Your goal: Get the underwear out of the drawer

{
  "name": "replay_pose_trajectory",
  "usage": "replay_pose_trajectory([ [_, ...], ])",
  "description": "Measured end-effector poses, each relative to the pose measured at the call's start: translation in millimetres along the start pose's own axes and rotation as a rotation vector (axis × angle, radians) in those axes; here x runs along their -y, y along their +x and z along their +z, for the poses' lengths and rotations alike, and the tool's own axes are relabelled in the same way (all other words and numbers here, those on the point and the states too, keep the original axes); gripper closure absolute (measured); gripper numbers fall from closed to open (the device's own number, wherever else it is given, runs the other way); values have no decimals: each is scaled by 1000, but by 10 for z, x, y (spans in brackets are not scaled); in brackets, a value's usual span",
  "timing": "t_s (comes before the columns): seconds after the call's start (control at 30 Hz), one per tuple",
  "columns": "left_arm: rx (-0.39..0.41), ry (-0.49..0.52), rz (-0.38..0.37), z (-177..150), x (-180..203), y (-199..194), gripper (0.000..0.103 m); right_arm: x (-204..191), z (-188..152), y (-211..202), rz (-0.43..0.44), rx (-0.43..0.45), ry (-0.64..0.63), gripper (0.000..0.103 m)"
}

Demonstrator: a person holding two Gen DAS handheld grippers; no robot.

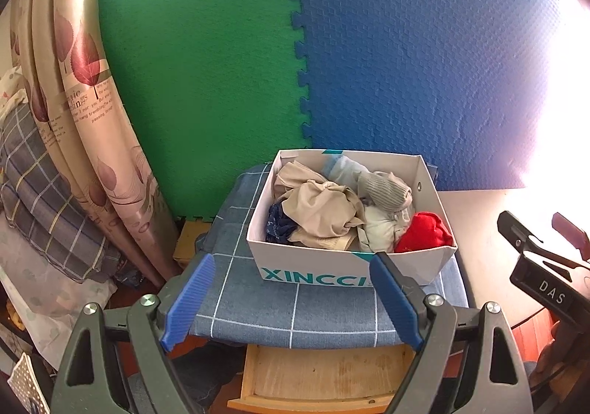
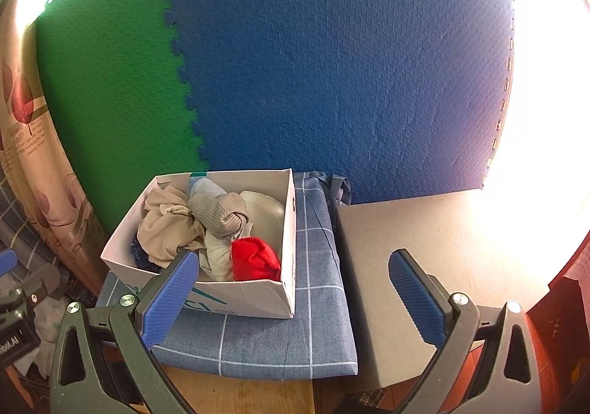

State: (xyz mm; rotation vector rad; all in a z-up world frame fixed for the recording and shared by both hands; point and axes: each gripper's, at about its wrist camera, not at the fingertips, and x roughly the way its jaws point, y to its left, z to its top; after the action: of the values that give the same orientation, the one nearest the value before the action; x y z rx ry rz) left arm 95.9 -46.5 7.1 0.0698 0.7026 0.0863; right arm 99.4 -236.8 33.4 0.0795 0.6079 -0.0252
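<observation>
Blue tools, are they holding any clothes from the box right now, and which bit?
Nothing is held. The left tool and right tool both stand open and empty, short of the clothes in the white box.

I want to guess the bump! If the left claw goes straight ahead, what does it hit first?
Probably the white cardboard box of clothes on the blue checked cushion, near its front wall. Depth is hard to judge.

A: What is seen of the left tongs [image 1: 291, 299]?
B: Dark grey-green plastic arms with triangular cut-outs, silver round screws, and ribbed blue pads [image 1: 190, 299].
A: And the right tongs [image 2: 293, 297]?
B: The same build is shown; white lettering is printed on its black body.
</observation>
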Motion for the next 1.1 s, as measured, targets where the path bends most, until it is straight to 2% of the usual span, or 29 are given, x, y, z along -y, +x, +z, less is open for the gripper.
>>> replay_pose_trajectory([
  [1.1,-4,-12,-1,6,-70,29,15,-55,-45,46,4,-15,-12,1],
])
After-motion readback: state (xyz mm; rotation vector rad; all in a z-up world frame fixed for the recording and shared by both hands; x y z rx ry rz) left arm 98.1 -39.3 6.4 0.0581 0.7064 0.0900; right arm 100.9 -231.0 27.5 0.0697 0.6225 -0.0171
